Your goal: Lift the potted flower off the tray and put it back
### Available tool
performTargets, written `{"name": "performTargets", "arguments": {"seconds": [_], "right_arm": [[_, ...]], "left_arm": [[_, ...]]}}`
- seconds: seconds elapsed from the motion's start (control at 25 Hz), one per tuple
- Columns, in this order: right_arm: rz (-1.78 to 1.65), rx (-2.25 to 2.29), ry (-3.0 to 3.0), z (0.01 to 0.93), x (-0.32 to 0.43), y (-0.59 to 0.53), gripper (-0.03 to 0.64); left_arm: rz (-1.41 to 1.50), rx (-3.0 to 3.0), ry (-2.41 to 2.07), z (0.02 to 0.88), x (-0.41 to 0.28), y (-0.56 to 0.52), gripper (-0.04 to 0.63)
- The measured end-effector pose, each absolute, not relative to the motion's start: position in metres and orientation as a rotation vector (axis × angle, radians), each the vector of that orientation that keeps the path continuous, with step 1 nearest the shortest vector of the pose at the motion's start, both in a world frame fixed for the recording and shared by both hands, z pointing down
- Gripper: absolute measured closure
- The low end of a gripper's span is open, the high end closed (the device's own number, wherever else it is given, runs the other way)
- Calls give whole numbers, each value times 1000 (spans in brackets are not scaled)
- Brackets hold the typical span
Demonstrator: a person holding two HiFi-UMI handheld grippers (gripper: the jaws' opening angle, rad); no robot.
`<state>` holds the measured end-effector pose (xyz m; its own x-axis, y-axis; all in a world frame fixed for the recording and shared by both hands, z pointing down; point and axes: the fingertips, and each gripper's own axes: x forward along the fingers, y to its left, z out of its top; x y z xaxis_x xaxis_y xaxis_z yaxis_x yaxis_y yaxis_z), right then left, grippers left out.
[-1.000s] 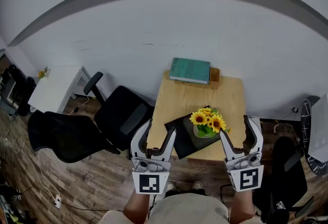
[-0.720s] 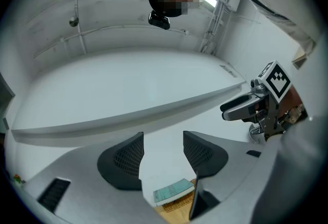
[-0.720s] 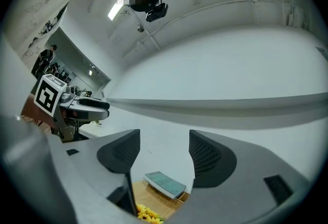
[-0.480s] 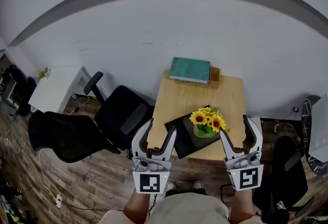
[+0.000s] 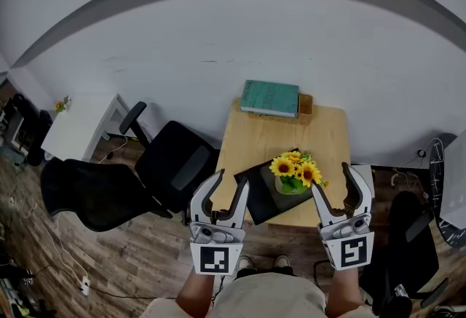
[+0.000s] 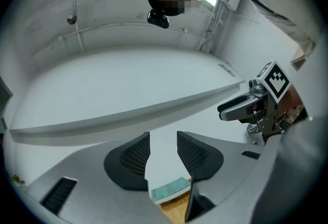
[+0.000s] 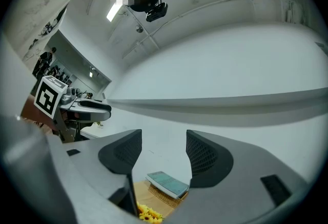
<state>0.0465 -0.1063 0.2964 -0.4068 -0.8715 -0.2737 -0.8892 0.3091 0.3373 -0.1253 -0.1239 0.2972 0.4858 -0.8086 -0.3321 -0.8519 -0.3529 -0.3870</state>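
Observation:
The potted flower [image 5: 293,172], yellow sunflowers in a green pot, stands on a black tray [image 5: 255,189] at the near edge of a small wooden table [image 5: 262,142]. My left gripper [image 5: 230,183] hovers off the table's near left corner. Its jaws have just been closing, but a gap remains with nothing in it, as the left gripper view [image 6: 163,142] shows. My right gripper [image 5: 335,180] hangs open just right of the flowers, holding nothing [image 7: 164,142]. Both point upward over the table; only the sunflower tops [image 7: 148,214] show low in the right gripper view.
A teal book [image 5: 270,99] lies on a wicker basket [image 5: 305,108] at the table's far edge against the white wall. A black office chair [image 5: 171,164] stands left of the table, with a white side table [image 5: 80,124] beyond it. More chairs and cables sit at the right.
The left gripper's jaws stand closer together than before. Both grippers, the flower and the tray have kept their places.

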Motion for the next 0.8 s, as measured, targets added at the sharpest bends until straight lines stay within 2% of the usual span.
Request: {"name": "performTargets", "arguments": {"seconds": [0.2,0.36,0.6,0.8], "right_arm": [[682,-1650,2528,297,43,-105,387],[697,-1646,2544,298,39,-107,480],[688,-1714,2545,304,42,-112,565],[675,-1779,2449,299,53,-110,594]], "left_arm": [[95,-2218,1357,297,-123,-125,477],[85,-2235,1359,300,-123,-127,523],[80,-2253,1355,303,-121,-126,557],[90,-2277,1364,305,-126,-128,577]]}}
